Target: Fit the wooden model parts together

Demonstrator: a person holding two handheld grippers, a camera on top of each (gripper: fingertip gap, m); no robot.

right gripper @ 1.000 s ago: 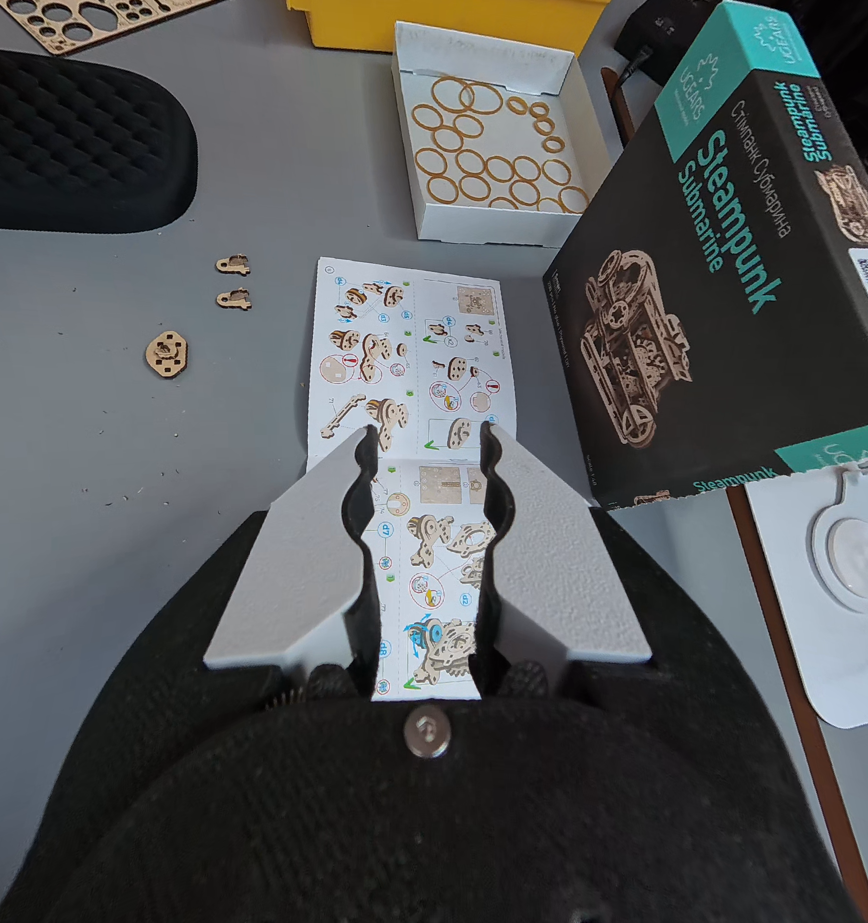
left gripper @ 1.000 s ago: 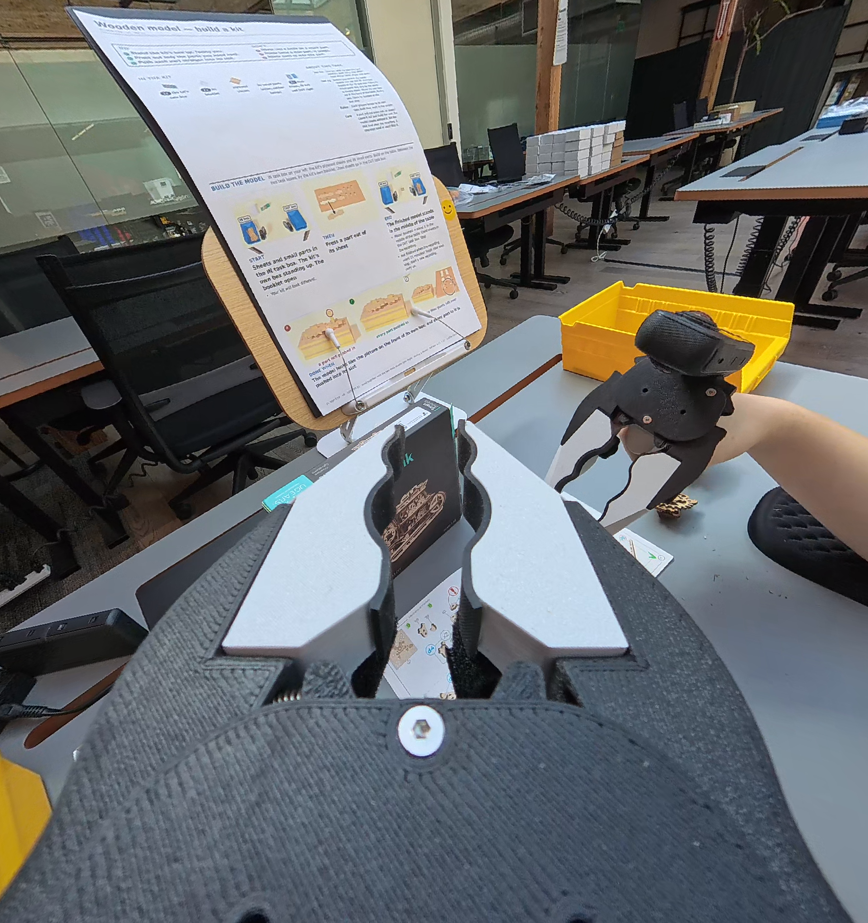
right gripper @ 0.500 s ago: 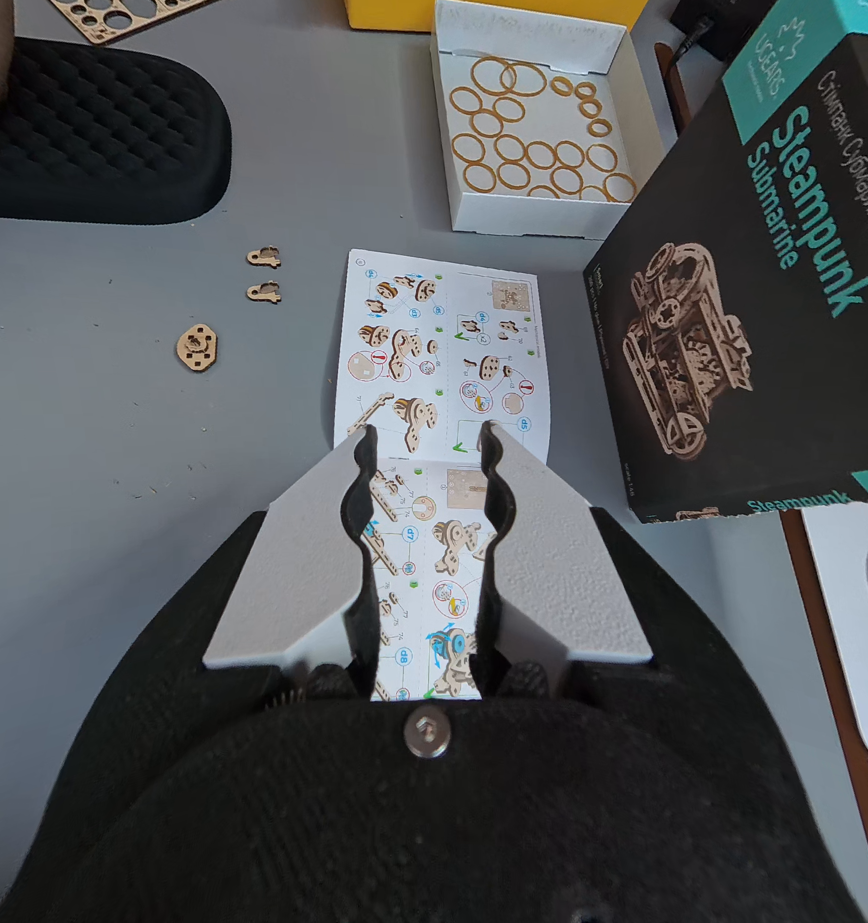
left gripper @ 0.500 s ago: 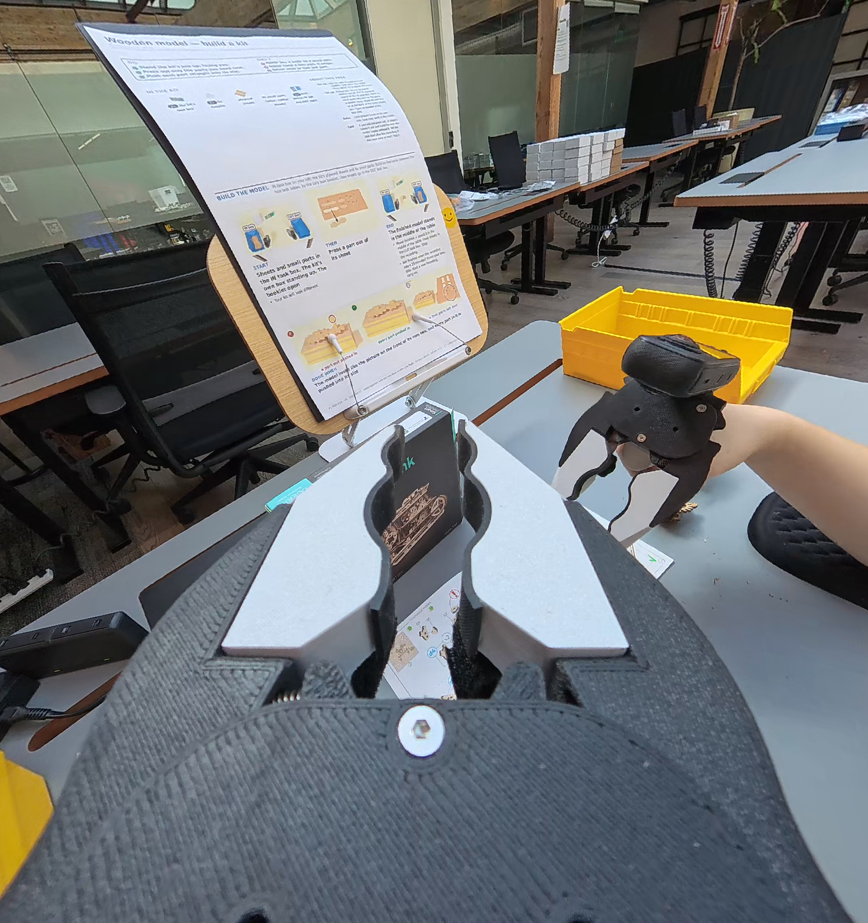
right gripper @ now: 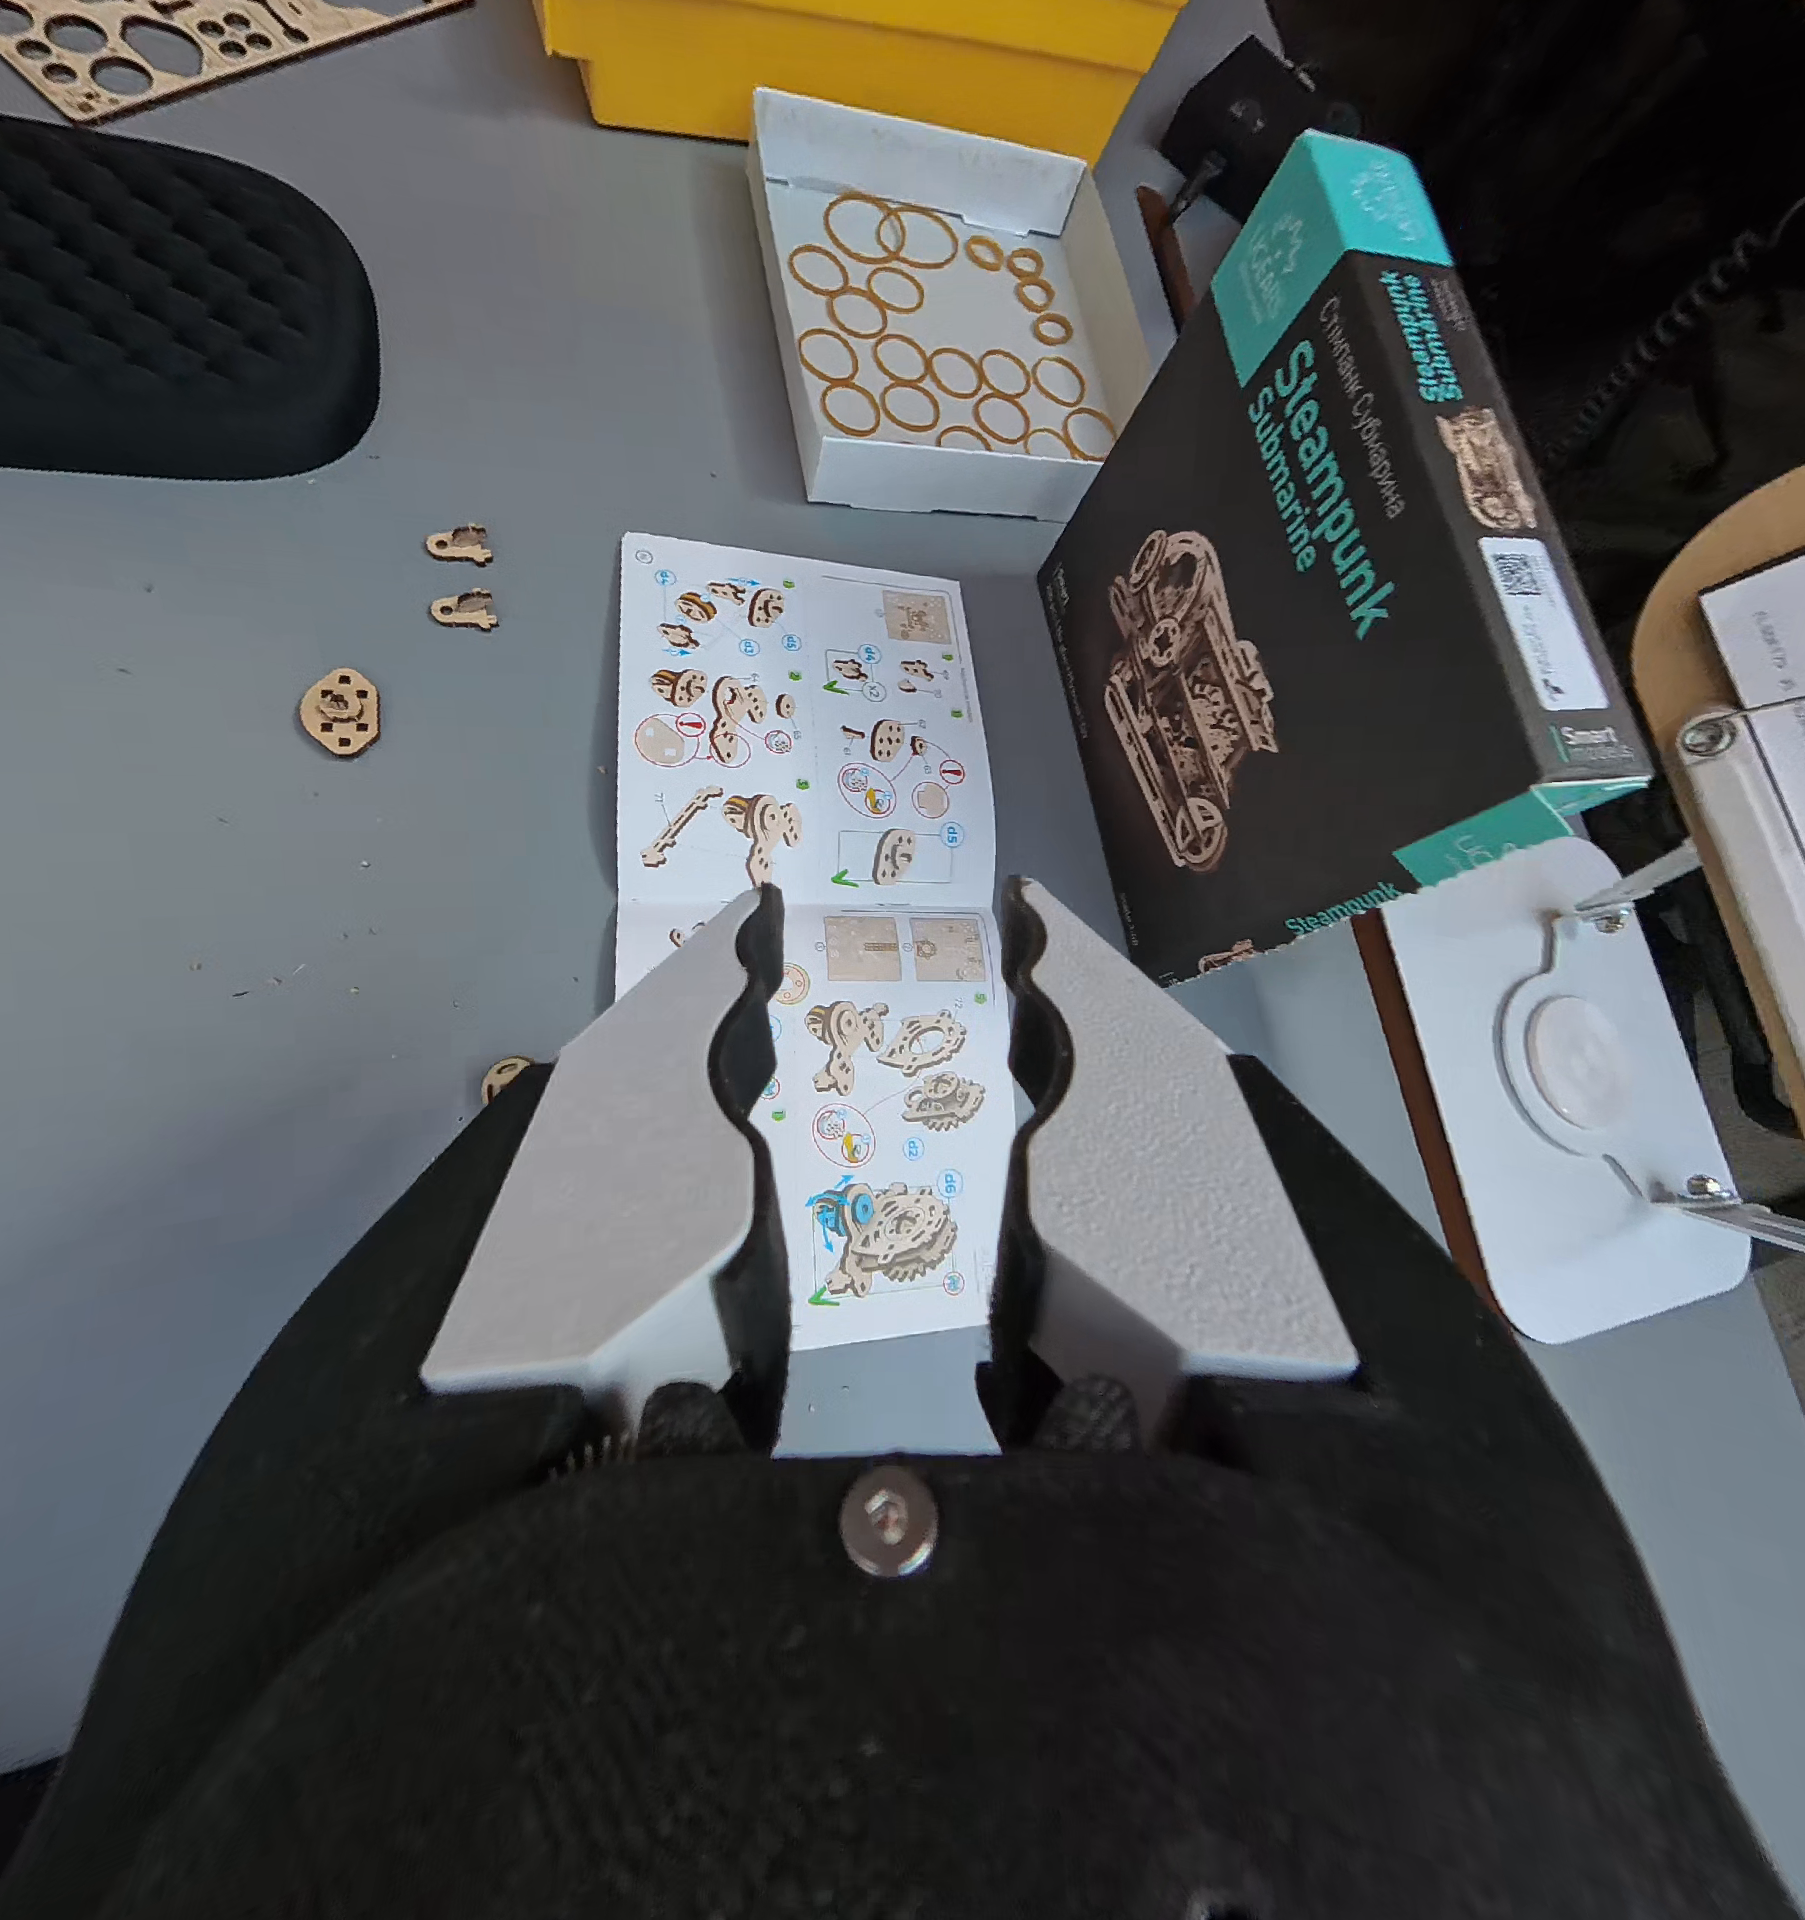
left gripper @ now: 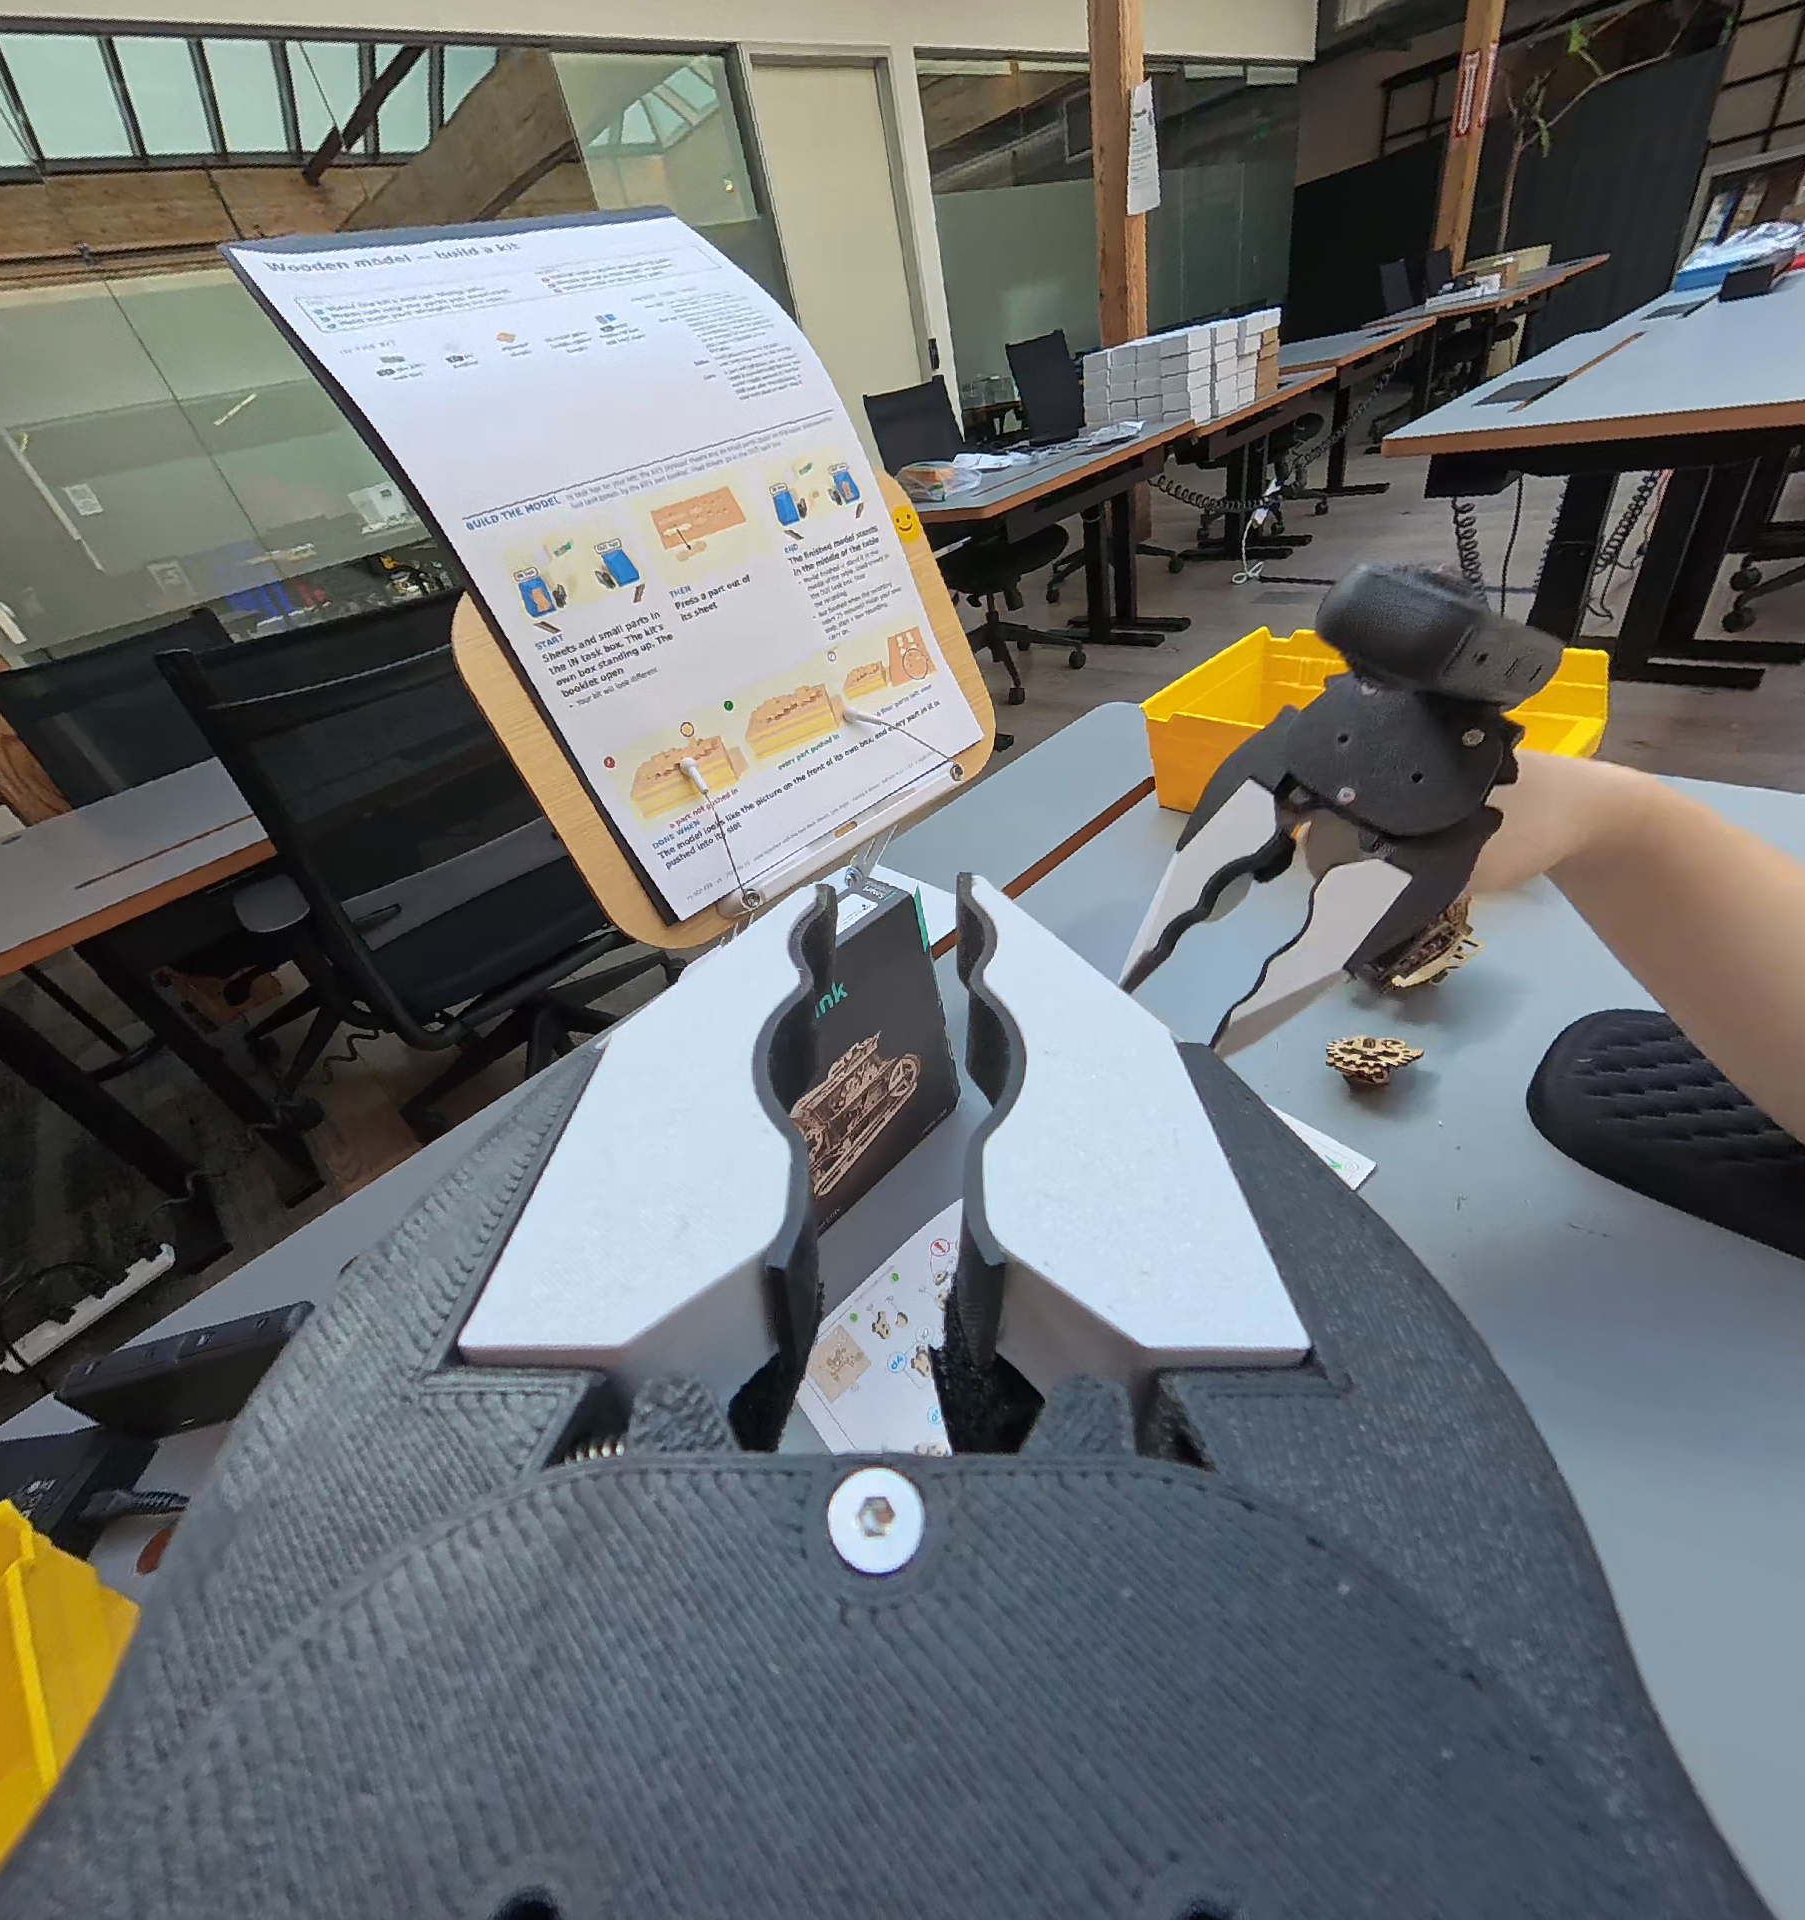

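Both tongs, left (left gripper: 887,935) and right (right gripper: 887,894), were apart and empty above the booklet (right gripper: 804,727); loose parts (right gripper: 339,711) lay on the worktop (right gripper: 202,935). Judged step: checking instructions; next, grasping a part

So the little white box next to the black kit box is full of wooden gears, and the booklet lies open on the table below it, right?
Not gears. The right wrist view shows the white box holds loose tan rings. The rest stands: it sits next to the black kit box, and the booklet lies open on the table below it.
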